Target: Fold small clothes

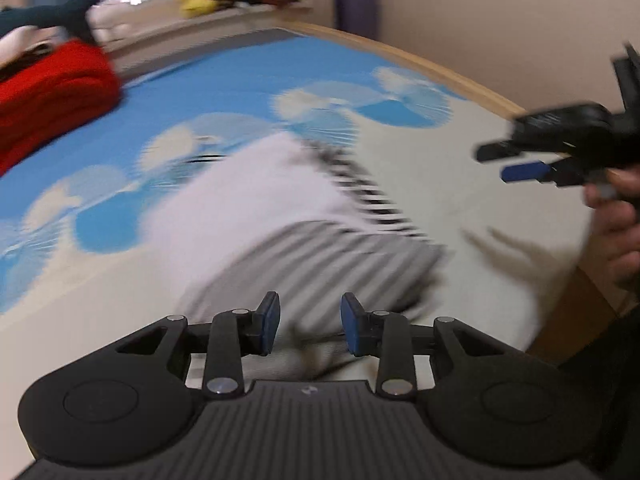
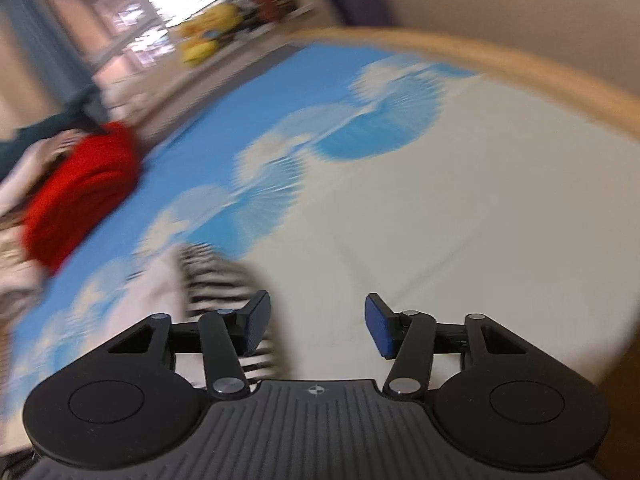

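The left gripper (image 1: 309,325) hung with jaws apart, empty, over the striped garment (image 1: 304,216); the right gripper (image 2: 318,327) likewise gaped, holding nothing.

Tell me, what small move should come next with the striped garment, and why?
Probably lower the left gripper onto the near edge of the white, black-striped cloth garment. Its fingers stand open and empty just above it, and the garment lies rumpled on the blue-and-cream bedsheet.

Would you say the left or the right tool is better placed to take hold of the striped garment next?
Left, probably. The left tool hangs open directly over the striped garment, which fills the gap between its pads. The right tool, also open, faces mostly bare bedsheet, garment off its side.
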Motion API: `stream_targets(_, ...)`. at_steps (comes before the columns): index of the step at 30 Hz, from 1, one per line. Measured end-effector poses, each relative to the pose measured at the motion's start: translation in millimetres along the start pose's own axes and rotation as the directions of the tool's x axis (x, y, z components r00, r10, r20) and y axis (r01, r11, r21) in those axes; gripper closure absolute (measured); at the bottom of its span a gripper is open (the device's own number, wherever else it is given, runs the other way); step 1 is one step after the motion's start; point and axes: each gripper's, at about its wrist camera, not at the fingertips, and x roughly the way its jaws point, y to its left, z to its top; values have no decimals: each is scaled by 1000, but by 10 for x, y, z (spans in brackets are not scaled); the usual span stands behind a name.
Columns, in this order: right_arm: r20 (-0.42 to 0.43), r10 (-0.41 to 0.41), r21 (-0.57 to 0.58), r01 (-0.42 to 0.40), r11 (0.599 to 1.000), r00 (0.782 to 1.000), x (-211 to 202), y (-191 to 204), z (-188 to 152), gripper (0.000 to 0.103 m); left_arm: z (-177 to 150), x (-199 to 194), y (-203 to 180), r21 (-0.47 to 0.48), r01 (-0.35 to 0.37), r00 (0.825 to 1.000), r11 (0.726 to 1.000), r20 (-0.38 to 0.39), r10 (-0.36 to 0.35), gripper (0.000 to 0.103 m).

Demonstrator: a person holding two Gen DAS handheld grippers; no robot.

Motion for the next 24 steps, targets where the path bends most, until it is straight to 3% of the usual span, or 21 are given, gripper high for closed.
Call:
stream_targets(2, -49, 91, -15, -92, 996, 995, 97, 112, -27, 56, -24, -64, 329, 9, -38, 999, 999, 5, 38, 63)
stream_targets(6, -119, 146, -69, -154, 986, 982, 259, 329, -81, 55, -301, -221, 929, -7, -117, 993, 993, 28, 117, 57)
stream_targets(9, -192, 139, -79, -157, 984, 972, 435, 436, -146, 55, -640, -339, 1341, -128, -130, 990, 983, 39, 136, 57)
stream_targets(11, -239, 133, -111, -163, 980, 962, 524, 517, -207, 55, -736, -271, 1509, -216, -193, 980, 957, -89, 177, 60)
stream_targets(13, -272, 114, -139, -156, 978, 955, 605, 577, -271, 55, -718, -340, 1593, -289, -169, 986, 942, -46, 163, 58)
stream_targets(16, -324, 73, -167, -133, 977, 943, 688, 622, -379, 54, -643, -339, 1582, -259, -158, 987, 953, -16, 159, 56)
stream_targets(19, -349, 38, -223, -123, 967, 936, 717, 720, -479, 55, -628, -295, 1605, -242, -171, 985, 955, -35, 167, 55)
stream_targets(20, -342, 45, -247, -136, 960, 939, 680, 771, -502, 61, -624, -306, 1640, -262, -157, 987, 952, -33, 154, 55)
stream_targets(22, -329, 72, -292, -174, 940, 942, 578, 849, -545, 97, -616, -269, 1664, -303, -128, 992, 944, -25, 127, 54)
stream_targets(24, -306, 83, -334, -189, 923, 948, 443, 903, -559, 101, -602, -229, 1672, -345, -101, 995, 933, -17, 102, 51)
